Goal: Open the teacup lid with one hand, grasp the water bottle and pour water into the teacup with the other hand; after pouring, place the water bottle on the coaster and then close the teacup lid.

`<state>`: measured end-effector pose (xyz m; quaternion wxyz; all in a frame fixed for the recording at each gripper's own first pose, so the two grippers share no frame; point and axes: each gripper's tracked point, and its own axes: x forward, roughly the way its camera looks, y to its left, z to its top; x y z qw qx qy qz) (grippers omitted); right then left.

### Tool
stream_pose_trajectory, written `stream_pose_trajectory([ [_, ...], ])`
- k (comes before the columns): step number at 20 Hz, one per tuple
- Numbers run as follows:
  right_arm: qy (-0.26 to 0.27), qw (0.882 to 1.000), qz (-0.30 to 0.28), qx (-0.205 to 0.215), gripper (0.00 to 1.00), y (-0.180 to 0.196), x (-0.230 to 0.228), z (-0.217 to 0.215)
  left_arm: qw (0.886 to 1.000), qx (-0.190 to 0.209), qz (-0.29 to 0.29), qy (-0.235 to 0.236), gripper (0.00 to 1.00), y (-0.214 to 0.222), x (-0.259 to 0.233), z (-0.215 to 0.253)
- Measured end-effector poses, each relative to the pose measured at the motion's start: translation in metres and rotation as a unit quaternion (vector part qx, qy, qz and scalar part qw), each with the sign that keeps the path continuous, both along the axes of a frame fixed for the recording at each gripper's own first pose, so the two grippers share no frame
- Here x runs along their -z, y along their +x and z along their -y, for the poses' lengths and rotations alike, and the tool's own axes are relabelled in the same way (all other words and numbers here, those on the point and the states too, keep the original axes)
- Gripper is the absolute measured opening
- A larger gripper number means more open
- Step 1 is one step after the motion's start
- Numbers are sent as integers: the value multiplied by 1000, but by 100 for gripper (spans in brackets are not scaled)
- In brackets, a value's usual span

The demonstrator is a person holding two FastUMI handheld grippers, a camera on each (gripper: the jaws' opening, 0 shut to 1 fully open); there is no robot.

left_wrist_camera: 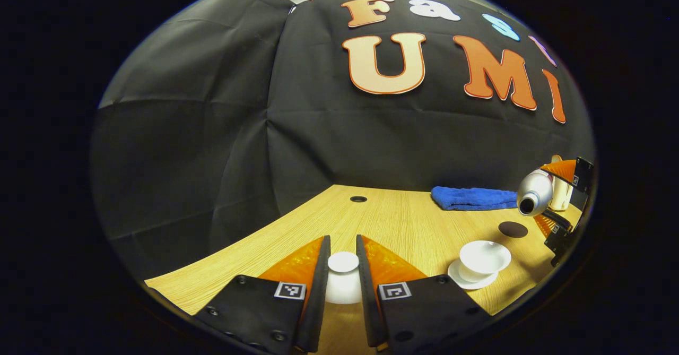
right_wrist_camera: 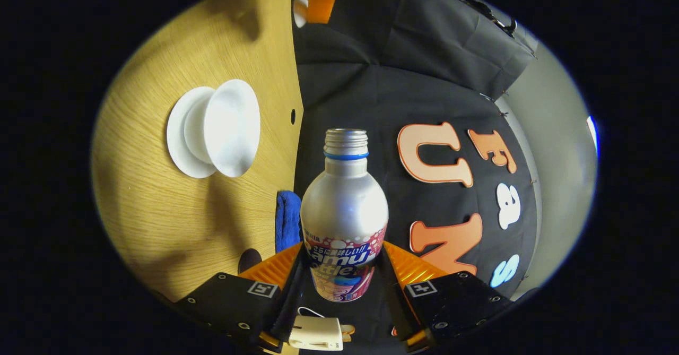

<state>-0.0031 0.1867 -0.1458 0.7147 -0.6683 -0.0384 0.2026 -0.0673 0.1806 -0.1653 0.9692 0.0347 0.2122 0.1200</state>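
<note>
The worktop (left_wrist_camera: 403,222) fills the lower middle of the left gripper view, a towel (left_wrist_camera: 472,198) and dark coaster (left_wrist_camera: 513,229) at right. The right tongs (right_wrist_camera: 344,278) clamp the bottle (right_wrist_camera: 345,211) by its labelled body; it is tipped, mouth open, smooth metal, likely slippery. The cup (left_wrist_camera: 481,259) sits uncovered on its saucer (left_wrist_camera: 467,279), lower right. The left tongs (left_wrist_camera: 343,275) pinch the lid (left_wrist_camera: 343,280), probably brittle china, bottom centre.
</note>
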Motion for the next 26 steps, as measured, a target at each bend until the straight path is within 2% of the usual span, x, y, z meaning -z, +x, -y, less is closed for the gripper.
stream_pose_trajectory([
  [1,-8,1000,7,-5,73,3,-2,-1,1000,0,0,-1,36,-1,0,0],
  [3,-30,999,29,-18,73,7,-9,-3,1000,-1,1,-3,36,0,1,-1],
  [4,-41,998,41,-23,73,8,-13,-5,1000,-1,1,-3,32,-1,0,-2],
  [5,-51,997,50,-29,73,9,-15,-6,1000,-1,0,-3,36,-3,1,-3],
  [9,-77,994,70,-39,73,16,-22,-3,1000,0,-1,-4,36,-3,3,-3],
  [11,-79,994,68,-36,73,20,-22,0,1000,-1,-2,-4,32,-3,3,-4],
  [12,-84,993,72,-37,73,22,-22,1,1000,-1,-1,-5,36,-3,2,-5],
  [15,-96,991,88,-32,72,31,-29,11,1000,-1,-2,-6,36,-3,1,-6],
  [16,-99,990,92,-31,72,34,-31,12,1000,-1,-1,-5,33,-3,0,-7],
  [17,-100,989,100,-31,72,37,-35,14,1000,-2,-1,-4,36,-2,2,-8],
  [19,-103,988,115,-31,72,42,-53,18,1000,-1,-3,-4,36,-2,3,-7],
  [20,-104,987,120,-31,72,48,-59,19,1000,-2,-3,-3,33,-1,4,-8],
  [21,-106,985,129,-32,73,56,-69,19,1000,-2,-4,-4,36,-2,2,-8],
  [23,-109,983,143,-34,73,63,-81,19,1000,-2,-3,-6,36,0,3,-8],
  [24,-109,982,149,-35,72,65,-85,17,1000,-3,-3,-6,33,0,2,-7],
  [25,-111,981,156,-37,69,66,-90,18,1000,-3,-4,-6,36,-1,1,-8],
  [26,-112,980,163,-40,72,68,-94,17,1000,-4,-4,-6,36,-1,1,-9],
])
